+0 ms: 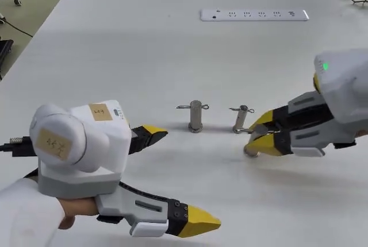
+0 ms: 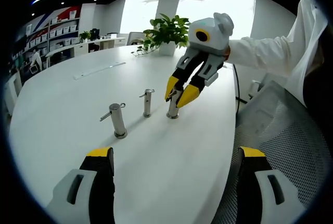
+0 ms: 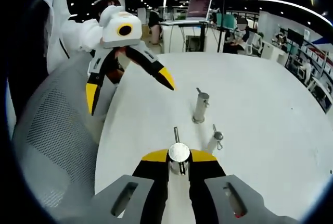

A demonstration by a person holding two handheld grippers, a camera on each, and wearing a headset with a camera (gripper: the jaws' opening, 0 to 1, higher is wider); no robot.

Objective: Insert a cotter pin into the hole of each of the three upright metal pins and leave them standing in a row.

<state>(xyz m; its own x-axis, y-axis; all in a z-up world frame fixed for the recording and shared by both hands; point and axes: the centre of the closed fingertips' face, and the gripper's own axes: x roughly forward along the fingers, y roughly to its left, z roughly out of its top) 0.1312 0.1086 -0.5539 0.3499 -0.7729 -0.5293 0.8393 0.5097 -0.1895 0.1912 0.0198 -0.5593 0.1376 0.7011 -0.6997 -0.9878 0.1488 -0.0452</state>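
Three metal pins stand in a row on the white tabletop (image 1: 115, 57).

Head view:
- The first metal pin (image 1: 196, 118) stands upright at the left end of the row. A cotter pin (image 1: 185, 107) passes through its top.
- The second metal pin (image 1: 241, 120) is near it on the right. A second cotter pin (image 1: 248, 110) lies across its head.
- The third metal pin (image 1: 250, 151) is next in line, and only its foot is visible.
- The right claw (image 1: 257, 135) covers the rest of that pin, with its jaws drawn in around the upper part. A thin wire end pokes out to the left of the tips.
- The left claw (image 1: 188, 177) is low at the near left, held in a hand (image 1: 75, 209). Its jaws are spread wide with nothing between them, well apart from the row.
- A power strip (image 1: 255, 15) lies far back on the tabletop.

Left gripper view:
- The left claw (image 2: 175, 153) has its own jaws far apart, with bare tabletop between them.
- The row runs ahead: first metal pin (image 2: 118, 121), second metal pin (image 2: 148, 104), third metal pin (image 2: 173, 110).
- The right claw (image 2: 180, 92) is clamped over the top of the third pin from above.
- A white sleeve (image 2: 260, 52) shows behind it, a potted plant (image 2: 166, 31) farther back, and a mesh chair (image 2: 283, 146) at the right.

Right gripper view:
- The right claw (image 3: 179, 157) has its yellow tips set against both sides of the third metal pin (image 3: 179, 152), gripping its round head.
- A third cotter pin (image 3: 176, 133) runs forward from that head.
- The second metal pin (image 3: 215, 141) stands just beyond, and the first metal pin (image 3: 200, 108) farther on.
- The left claw (image 3: 129, 89) is gaping above the tabletop edge and the mesh chair (image 3: 57, 130).
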